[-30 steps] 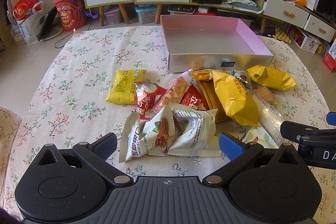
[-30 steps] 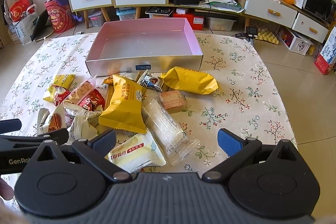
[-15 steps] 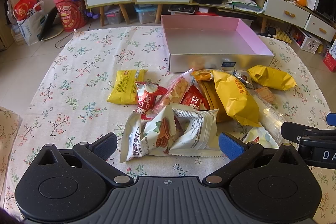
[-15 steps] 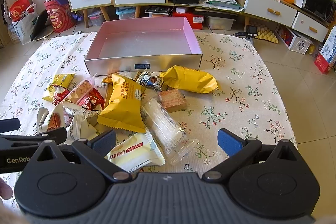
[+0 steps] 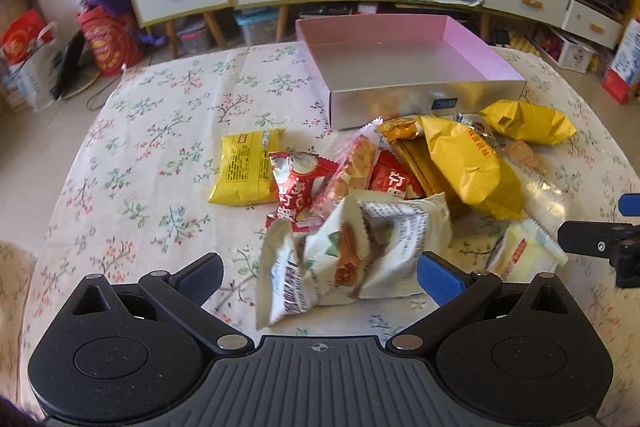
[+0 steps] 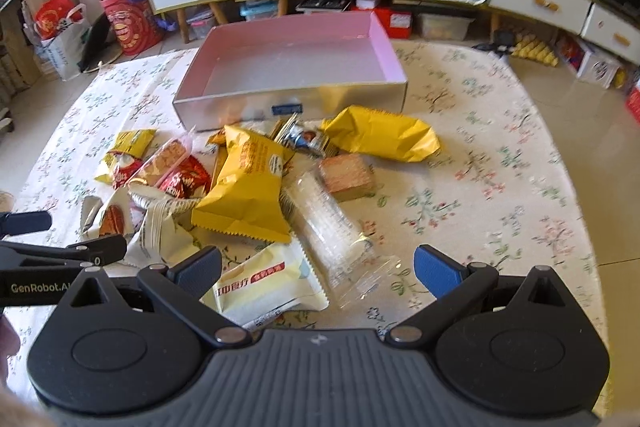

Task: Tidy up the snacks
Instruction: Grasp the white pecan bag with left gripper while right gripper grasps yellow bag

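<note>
Where the left wrist camera looked along its fingers, the left gripper (image 5: 319, 270) had them spread wide apart, holding nothing, low over the flowered desk (image 5: 160, 131). A crumpled white snack packet (image 5: 340, 255) lay between the blue pads, touching neither. Beyond it sat a red packet (image 5: 298, 189), a flat yellow packet (image 5: 248, 167) to its left, and a big yellow bag (image 5: 472, 167). The pink box (image 5: 404, 67) stood past the pile, open-topped, with no snack inside.

In the right wrist view, the right gripper (image 6: 318, 269) also had its fingers wide apart and gripped nothing. A pale cream packet (image 6: 264, 287) lay between them, beside a clear plastic sleeve (image 6: 328, 227). Farther off lay a brown cake square (image 6: 346, 175) and a crumpled yellow wrapper (image 6: 384, 135), just in front of the box.
</note>
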Demonstrator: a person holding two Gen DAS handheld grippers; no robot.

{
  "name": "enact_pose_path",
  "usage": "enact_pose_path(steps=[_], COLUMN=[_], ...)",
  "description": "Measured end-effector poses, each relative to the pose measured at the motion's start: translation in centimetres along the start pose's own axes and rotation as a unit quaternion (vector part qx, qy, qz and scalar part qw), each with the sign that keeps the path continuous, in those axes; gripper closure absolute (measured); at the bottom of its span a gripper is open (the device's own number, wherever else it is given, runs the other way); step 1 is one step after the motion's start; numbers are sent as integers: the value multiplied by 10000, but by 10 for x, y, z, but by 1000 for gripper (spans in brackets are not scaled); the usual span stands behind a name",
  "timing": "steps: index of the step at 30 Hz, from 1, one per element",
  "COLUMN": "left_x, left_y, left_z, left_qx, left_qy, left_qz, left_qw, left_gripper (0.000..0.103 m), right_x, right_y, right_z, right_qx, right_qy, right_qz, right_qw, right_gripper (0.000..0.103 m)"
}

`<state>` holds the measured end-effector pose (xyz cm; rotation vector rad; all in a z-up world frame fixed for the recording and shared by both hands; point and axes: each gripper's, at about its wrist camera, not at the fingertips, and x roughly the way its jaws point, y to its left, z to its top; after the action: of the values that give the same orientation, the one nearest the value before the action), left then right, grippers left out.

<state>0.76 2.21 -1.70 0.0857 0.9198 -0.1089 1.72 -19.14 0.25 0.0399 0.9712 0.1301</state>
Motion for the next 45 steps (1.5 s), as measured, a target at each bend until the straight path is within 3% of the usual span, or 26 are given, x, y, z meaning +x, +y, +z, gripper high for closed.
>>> enact_pose_path(steps=[7, 10, 14, 16, 23, 30, 38, 45], left_x=[6, 2, -1, -1, -1, 4, 37, 42], left_y=[13, 10, 3, 0, -13, -26, -31, -37], left_z=[-6, -7, -5, -4, 6, 12, 11, 12], left_qx=[11, 33, 85, 99, 343, 458, 61, -8], left_qy=[-235, -332, -440, -493, -522, -187, 300, 270], left_qz=[-649, -1018, -1213, -1251, -1384, -1470, -1348, -1169], left_qw=[9976, 9942, 9916, 9909, 9884, 9879, 9904, 9928], left_gripper=[2, 7, 13, 20, 60, 60, 59, 58], right_x=[12, 12, 10, 13, 30, 46, 57, 69], right_y=[1, 2, 1, 1, -4, -1, 2, 17], right_z=[-10, -7, 4, 11, 33, 42, 46, 48], right_qx=[-265, -286, -158, -82, 556, 879, 1121, 924], right_qy=[32, 14, -41, -51, 59, 241, 326, 465], right_qz=[225, 416, 674, 813, 1262, 1312, 1342, 1241], right_qw=[9994, 9987, 9976, 9966, 9904, 9872, 9840, 9869], right_gripper=[11, 14, 15, 16, 35, 43, 49, 49])
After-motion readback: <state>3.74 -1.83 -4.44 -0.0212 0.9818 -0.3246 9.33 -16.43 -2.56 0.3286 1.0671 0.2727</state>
